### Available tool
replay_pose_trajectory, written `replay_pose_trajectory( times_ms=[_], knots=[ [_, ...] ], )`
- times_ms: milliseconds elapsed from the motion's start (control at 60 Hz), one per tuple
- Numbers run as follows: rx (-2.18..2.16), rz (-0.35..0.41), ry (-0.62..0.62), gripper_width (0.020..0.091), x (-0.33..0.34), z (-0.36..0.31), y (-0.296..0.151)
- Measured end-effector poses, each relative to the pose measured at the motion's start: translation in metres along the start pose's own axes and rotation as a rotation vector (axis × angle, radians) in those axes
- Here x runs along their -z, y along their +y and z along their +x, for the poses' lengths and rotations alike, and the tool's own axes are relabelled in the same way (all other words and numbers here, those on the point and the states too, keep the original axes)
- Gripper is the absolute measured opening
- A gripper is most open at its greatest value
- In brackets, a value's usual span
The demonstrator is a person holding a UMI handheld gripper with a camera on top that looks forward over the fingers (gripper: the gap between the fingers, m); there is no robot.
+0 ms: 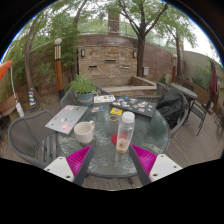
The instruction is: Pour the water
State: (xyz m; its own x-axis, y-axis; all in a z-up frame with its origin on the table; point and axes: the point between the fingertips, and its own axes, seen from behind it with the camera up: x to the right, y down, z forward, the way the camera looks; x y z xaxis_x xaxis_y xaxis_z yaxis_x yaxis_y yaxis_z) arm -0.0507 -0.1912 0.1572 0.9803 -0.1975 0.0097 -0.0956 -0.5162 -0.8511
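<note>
Gripper (111, 160) fingers spread wide, holding nothing. Plastic bottle (125, 131), white cap, stands at 12 o'clock just ahead; mug (84, 130) at 11 o'clock. Labels unreadable.

- backyard patio of a home
- round glass table (105, 150) with metal chairs (28, 135)
- brick wall (108, 60), trees (140, 15), potted plant (83, 88)

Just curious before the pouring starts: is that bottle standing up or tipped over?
Upright. The bottle stands on the glass table, cap up, between the open gripper fingers, beside the cup.
</note>
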Motion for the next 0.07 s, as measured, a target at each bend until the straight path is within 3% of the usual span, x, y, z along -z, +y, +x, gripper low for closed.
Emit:
replay_pose_trajectory(
  times_ms=[67],
  knots=[
    [-0.01,0.002,-0.02,0.0819,0.042,-0.014,-0.006]
  ],
)
